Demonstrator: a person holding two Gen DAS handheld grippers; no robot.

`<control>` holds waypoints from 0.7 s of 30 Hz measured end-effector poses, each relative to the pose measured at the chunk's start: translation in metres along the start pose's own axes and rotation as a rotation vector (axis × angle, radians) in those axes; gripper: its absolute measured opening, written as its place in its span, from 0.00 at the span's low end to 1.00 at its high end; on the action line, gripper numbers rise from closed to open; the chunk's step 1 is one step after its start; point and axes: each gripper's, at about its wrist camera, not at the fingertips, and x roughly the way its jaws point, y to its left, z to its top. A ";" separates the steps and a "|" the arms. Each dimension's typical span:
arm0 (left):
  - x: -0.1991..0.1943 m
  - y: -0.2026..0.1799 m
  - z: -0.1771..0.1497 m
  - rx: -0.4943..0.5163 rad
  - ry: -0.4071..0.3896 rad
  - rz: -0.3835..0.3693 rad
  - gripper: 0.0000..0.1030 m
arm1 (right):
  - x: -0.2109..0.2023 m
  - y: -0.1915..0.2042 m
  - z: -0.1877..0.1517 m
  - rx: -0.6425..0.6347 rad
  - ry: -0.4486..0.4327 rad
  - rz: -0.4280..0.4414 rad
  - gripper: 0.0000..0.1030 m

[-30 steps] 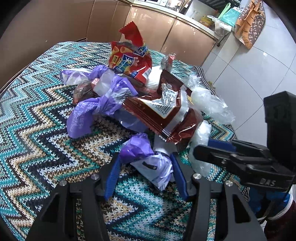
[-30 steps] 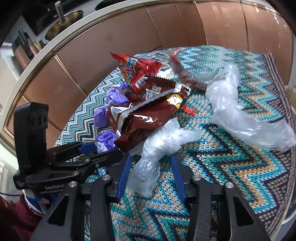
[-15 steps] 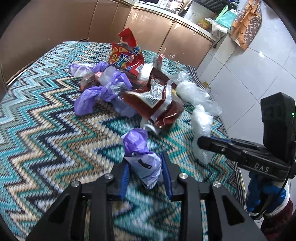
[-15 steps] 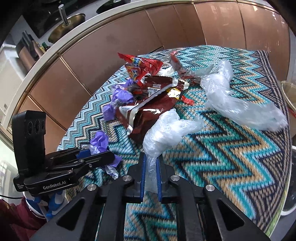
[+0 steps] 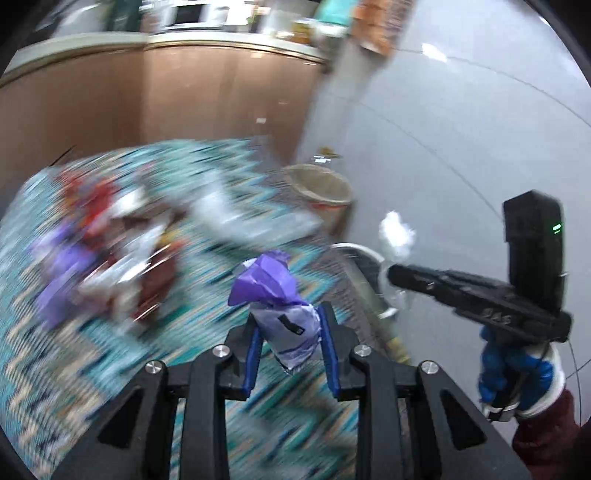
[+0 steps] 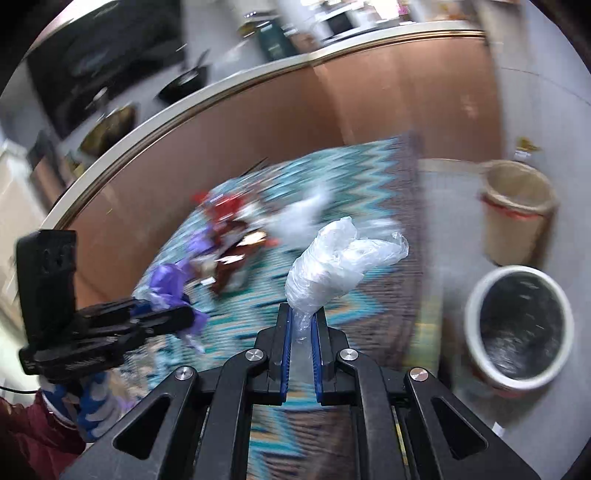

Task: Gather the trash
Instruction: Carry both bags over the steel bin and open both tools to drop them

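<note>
My leftover wrapper pile point(image 5: 110, 254) and the zigzag rug point(image 5: 59, 350) smear into blur; the counter clutter point(image 6: 280, 33) is unreadable.

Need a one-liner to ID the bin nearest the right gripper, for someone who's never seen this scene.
Find the zigzag-patterned teal rug in front of the brown cabinets; two bins stand on the pale floor off its edge. The target is the nearer, white-rimmed round bin with a dark liner. Its neighbour behind it is a tan bin with a red band.
</note>
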 end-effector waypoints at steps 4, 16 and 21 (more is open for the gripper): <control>0.051 -0.055 0.043 0.097 0.031 -0.084 0.26 | -0.020 -0.064 -0.001 0.089 -0.030 -0.139 0.10; 0.223 -0.147 0.110 0.203 0.203 -0.153 0.30 | 0.023 -0.206 -0.004 0.249 0.068 -0.351 0.15; 0.263 -0.149 0.117 0.162 0.255 -0.180 0.39 | 0.037 -0.232 -0.010 0.303 0.084 -0.396 0.32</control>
